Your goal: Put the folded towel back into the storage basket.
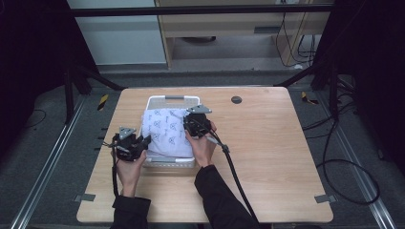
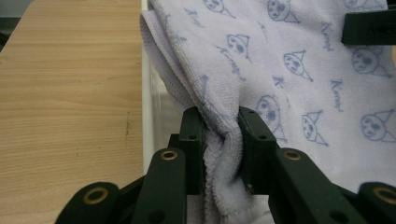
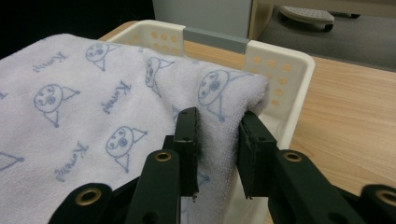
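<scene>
A folded pale lilac towel (image 1: pixel 167 129) printed with small blue cartoon faces lies over a white perforated basket (image 1: pixel 173 99) at the centre of the wooden tabletop (image 1: pixel 267 143). The left tongs (image 2: pixel 222 140), at the towel's left edge in the high view, are pinched tight on a bunched fold. The right tongs (image 3: pixel 218 140), at its upper right corner, are closed narrow around the thick rolled edge near the basket's rim.
</scene>
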Motion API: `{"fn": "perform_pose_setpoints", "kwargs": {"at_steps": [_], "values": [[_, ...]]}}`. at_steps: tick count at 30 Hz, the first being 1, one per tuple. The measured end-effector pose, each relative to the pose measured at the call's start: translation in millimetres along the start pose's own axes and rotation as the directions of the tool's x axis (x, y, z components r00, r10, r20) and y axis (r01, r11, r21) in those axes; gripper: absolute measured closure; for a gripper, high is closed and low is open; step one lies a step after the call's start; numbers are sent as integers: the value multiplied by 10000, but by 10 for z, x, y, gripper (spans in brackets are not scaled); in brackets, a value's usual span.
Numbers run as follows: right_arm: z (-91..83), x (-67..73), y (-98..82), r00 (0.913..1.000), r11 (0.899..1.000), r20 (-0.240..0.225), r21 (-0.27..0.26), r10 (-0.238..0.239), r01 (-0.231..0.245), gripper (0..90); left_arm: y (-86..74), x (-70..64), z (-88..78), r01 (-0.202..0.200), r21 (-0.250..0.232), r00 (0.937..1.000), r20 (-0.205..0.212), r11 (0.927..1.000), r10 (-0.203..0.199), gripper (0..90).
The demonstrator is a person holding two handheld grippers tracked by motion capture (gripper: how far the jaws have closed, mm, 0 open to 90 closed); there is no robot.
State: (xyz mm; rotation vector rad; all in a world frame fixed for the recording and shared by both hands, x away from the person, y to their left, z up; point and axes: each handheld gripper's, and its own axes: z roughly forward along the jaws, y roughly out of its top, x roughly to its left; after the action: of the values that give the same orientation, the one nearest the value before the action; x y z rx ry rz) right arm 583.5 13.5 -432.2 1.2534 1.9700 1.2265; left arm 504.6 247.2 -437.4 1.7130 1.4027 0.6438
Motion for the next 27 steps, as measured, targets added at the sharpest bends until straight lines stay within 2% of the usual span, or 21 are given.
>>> {"fn": "perform_pose_setpoints", "kwargs": {"at_steps": [5,12,18,22,24,27], "values": [[33,-4,-21,10000,9998,59,205,-45,43,725,-7,1,34,-23,219,9999,-124,9998,26,722],[31,2,-33,9999,9993,96,363,-136,132,783,-15,-7,81,-70,464,10000,8,9989,69,721],[31,-34,-69,9998,9987,176,511,-61,52,786,-7,-25,111,-148,650,9999,87,9978,142,716],[46,-49,-81,9993,9988,354,469,-152,135,666,-3,-11,83,-66,465,9998,-180,9989,75,655],[28,-56,-72,9993,9995,370,305,-57,46,657,6,5,30,105,169,9999,-64,9998,-104,642],[-21,-74,-42,9992,10000,399,-4,-99,99,615,29,-4,-39,103,-78,9999,-86,9999,-103,625]]}}
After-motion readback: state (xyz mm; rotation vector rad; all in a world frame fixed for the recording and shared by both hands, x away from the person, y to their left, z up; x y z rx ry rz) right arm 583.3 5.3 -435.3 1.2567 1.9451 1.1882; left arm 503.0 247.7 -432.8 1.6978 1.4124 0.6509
